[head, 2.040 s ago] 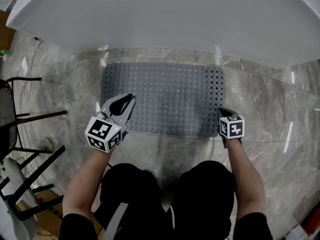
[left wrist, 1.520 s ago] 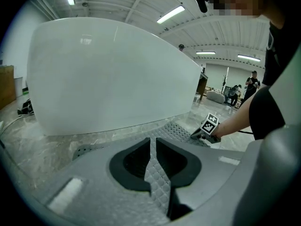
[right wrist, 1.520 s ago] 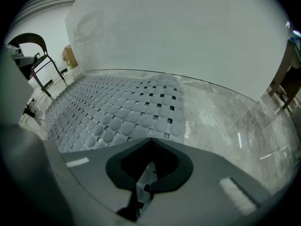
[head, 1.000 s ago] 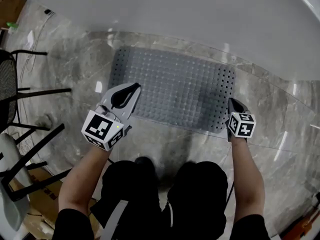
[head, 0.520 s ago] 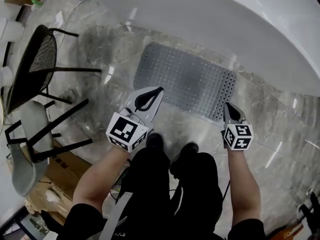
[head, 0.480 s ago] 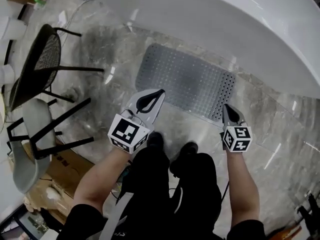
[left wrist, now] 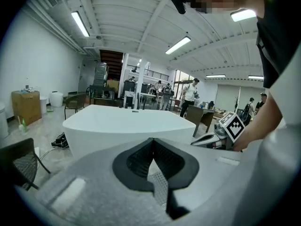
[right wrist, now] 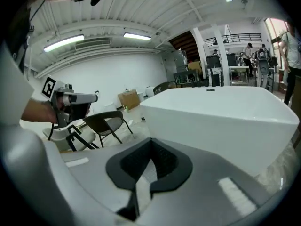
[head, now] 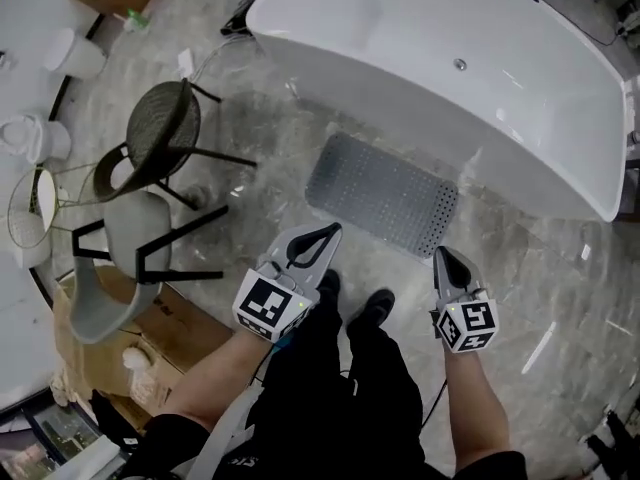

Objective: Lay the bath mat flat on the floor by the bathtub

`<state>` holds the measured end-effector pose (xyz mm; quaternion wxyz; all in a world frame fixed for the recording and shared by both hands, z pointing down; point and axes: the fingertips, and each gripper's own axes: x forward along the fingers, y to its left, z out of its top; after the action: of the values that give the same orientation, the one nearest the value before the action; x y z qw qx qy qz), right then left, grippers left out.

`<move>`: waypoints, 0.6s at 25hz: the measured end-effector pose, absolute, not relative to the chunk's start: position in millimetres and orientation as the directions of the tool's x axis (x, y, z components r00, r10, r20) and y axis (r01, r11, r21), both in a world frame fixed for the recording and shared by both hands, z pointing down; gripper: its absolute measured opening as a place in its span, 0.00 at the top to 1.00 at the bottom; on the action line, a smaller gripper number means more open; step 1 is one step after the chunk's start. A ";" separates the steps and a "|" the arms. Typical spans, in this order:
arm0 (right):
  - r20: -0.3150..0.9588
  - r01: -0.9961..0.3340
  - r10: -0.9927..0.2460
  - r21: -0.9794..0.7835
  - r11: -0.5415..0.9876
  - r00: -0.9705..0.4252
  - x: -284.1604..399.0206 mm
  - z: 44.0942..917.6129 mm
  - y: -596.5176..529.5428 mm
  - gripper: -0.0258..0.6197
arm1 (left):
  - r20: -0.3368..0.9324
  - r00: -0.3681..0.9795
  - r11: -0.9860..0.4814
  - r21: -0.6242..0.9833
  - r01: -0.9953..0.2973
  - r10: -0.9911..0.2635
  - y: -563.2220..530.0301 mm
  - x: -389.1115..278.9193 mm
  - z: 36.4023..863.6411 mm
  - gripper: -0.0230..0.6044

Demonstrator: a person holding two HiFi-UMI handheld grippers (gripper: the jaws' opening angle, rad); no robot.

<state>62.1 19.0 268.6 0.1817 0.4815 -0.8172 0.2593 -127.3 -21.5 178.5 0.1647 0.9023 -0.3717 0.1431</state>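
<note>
Bath mat (head: 382,193) lies spread flat on the floor (head: 300,158), long side along the bathtub (head: 430,78), close beside its wall. No fold or curled corner shows from the head view. The task looks as good as done.

Left claw (head: 318,240): tips together, nothing held. Right claw (head: 442,258): also closed, empty. Both are carried high in front of the standing person.

The step in hand is likely a final check. To do it well, scan all four edges for lift and see that the mat sits parallel to the tub. If a corner rides up, press it down with closed tips rather than pinch and drag, since dragging would skew the mat. Keep the feet off its near edge.

The mat sits ahead of and well below both claws, between them and the tub, touching neither. The right claw lines up with the mat's perforated right end, the left claw with its left end. A black chair (head: 160,133) stands off to the left, well apart.
</note>
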 end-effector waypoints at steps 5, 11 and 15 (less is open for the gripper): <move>0.439 -0.859 -0.738 -0.278 0.431 -0.512 48.4 161.7 21.7 0.96 | 0.357 0.699 -0.676 0.209 -0.706 -0.620 -14.2 -120.5 102.2 0.95; 0.295 -0.850 -0.808 -0.316 0.422 -0.510 58.8 48.1 41.8 0.96 | 0.333 0.713 -0.698 0.186 -0.691 -0.617 6.7 -103.1 24.7 0.95; 0.243 -0.855 -0.829 -0.276 0.439 -0.504 61.7 -12.5 62.9 0.96 | 0.295 0.686 -0.675 0.153 -0.721 -0.666 20.9 -105.0 -29.4 0.95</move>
<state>61.7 62.9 -12.5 0.0357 0.4967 -0.8474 0.1840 -105.0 20.9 -29.4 0.1296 0.9089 -0.3815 0.1077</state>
